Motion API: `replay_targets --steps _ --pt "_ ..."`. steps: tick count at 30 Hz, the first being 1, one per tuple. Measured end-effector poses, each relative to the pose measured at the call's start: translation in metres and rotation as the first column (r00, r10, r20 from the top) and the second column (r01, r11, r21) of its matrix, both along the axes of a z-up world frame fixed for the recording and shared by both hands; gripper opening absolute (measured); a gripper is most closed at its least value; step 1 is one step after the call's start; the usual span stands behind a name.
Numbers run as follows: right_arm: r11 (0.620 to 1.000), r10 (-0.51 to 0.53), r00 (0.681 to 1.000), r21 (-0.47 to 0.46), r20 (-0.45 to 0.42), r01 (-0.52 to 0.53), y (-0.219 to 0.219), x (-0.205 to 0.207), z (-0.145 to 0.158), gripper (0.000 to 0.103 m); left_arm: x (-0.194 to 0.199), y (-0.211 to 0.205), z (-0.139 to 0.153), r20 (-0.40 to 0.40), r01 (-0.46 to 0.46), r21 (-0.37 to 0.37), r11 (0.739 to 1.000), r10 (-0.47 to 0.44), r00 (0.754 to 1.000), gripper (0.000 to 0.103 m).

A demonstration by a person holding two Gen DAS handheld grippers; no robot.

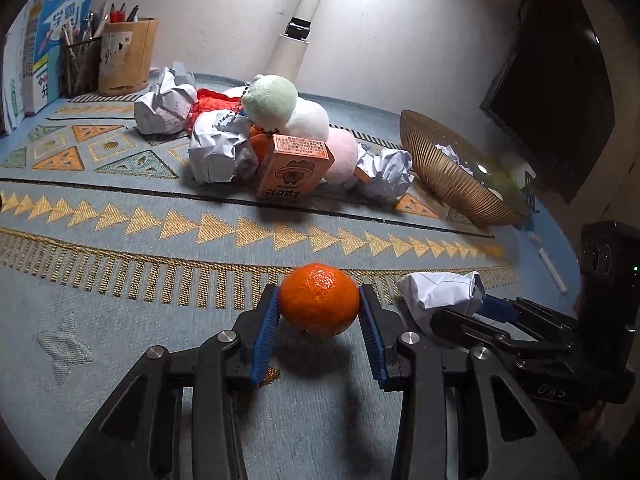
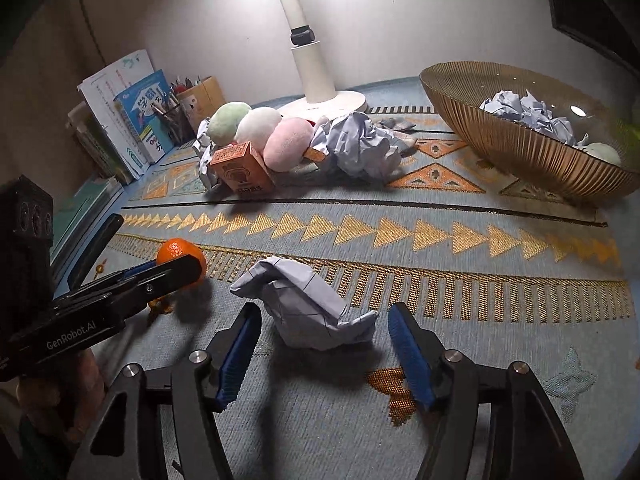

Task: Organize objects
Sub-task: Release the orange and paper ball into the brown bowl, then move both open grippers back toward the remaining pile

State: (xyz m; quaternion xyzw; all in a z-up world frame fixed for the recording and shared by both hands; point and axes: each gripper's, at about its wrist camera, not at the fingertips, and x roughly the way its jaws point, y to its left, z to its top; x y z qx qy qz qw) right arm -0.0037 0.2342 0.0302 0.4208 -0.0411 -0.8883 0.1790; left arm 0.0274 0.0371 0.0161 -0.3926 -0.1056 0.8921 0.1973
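Observation:
My left gripper (image 1: 319, 290) is shut on an orange mandarin (image 1: 320, 304), its blue pads pressing both sides; the fruit hangs just over the patterned blue cloth (image 1: 120, 264). The right wrist view shows the same gripper (image 2: 176, 268) and mandarin (image 2: 176, 250) at the left. My right gripper (image 2: 323, 308) stands open around a crumpled white paper ball (image 2: 312, 312) lying on the cloth, and neither pad touches it. In the left wrist view that paper (image 1: 440, 292) lies to the right, with the right gripper (image 1: 494, 306) behind it.
A gold ribbed bowl (image 2: 520, 140) at the right holds several crumpled papers. Further back lies a pile of plush balls (image 2: 288, 148), an orange carton (image 2: 244, 172) and more crumpled paper (image 2: 356, 148). A white lamp base (image 2: 320, 100), pen holders (image 1: 124, 56) and books (image 2: 132, 120) stand along the wall.

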Motion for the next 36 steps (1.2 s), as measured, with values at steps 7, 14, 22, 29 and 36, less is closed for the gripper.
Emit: replay_targets --steps 7,14,22,29,36 --pt "0.999 0.041 0.997 0.027 -0.062 -0.039 -0.009 0.009 0.005 0.038 0.0 0.002 -0.002 0.01 -0.001 -0.023 1.0 0.001 1.0 0.036" --pt "0.993 -0.069 0.992 -0.106 -0.109 0.057 0.036 0.016 0.033 0.037 0.0 0.033 0.022 -0.012 0.086 -0.059 0.995 -0.087 0.996 0.036" --pt "0.947 -0.317 0.915 -0.136 -0.249 0.291 0.137 -0.009 0.13 0.038 -0.049 0.135 0.107 -0.182 0.245 -0.023 0.969 -0.245 0.952 0.036" --pt "0.921 -0.39 0.903 -0.091 -0.178 0.38 0.172 -0.061 0.116 0.041 -0.104 0.198 0.081 -0.143 0.283 -0.002 0.959 -0.28 0.949 0.037" --pt "0.902 -0.425 0.9 -0.13 -0.101 0.412 0.19 -0.072 0.096 0.052 -0.109 0.185 0.073 -0.106 0.266 0.031 0.963 -0.262 0.959 0.058"
